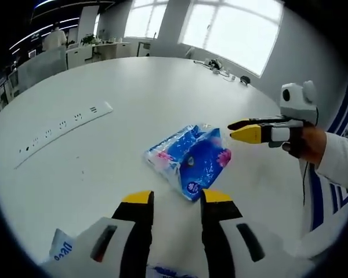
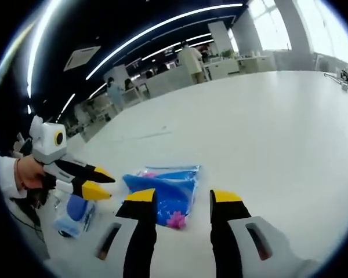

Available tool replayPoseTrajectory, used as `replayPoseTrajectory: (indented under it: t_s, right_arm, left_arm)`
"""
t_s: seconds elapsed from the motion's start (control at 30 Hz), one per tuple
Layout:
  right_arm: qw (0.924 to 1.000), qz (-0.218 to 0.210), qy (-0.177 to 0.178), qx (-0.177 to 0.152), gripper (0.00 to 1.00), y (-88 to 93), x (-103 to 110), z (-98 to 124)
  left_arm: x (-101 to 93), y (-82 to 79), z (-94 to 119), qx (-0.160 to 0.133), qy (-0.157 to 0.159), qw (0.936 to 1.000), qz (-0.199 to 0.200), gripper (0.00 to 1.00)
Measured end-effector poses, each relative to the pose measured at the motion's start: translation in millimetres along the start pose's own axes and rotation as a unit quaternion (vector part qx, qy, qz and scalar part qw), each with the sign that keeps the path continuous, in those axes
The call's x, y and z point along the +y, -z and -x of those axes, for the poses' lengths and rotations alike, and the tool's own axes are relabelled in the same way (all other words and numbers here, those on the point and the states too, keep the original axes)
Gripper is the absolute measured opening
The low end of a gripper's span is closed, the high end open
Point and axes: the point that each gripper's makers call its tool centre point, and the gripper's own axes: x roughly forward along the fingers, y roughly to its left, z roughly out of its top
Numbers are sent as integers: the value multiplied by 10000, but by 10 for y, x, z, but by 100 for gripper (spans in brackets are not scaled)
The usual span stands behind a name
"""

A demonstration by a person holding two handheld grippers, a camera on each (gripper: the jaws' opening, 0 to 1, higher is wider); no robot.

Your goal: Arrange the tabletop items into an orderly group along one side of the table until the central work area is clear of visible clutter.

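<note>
A blue plastic pack of tissues with pink flowers lies on the round white table. My left gripper stands open just short of the pack's near edge, with nothing between its jaws. My right gripper, held by a hand, hovers over the pack's right side. In the right gripper view the same pack lies just beyond my open right gripper, partly behind its left jaw. The left gripper comes in from the left, jaws apart, close to the pack.
A long white power strip lies on the table's left part. A small blue-and-white packet sits by my left gripper, also seen as the packet near the table edge. Cables lie at the far rim. Office desks and people stand beyond.
</note>
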Motion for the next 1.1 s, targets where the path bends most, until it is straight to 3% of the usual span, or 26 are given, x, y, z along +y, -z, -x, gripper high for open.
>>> replayPoseTrajectory:
  t_s: [0.2, 0.67, 0.83, 1.1]
  right_arm:
    - [10000, 39, -42, 25, 39, 5, 61, 22]
    - [9999, 61, -100, -120, 41, -90, 162, 134]
    - [9998, 53, -98, -170, 44, -120, 192, 153]
    - [9998, 64, -131, -147, 49, -113, 293, 195]
  left_arm:
    - [-61, -79, 78, -146, 71, 9996, -234, 46]
    - [-39, -115, 245, -233, 66, 9989, -394, 60]
    - [-21, -139, 341, -279, 67, 9984, -480, 69]
    - [-6, -218, 544, -440, 99, 9973, -588, 75]
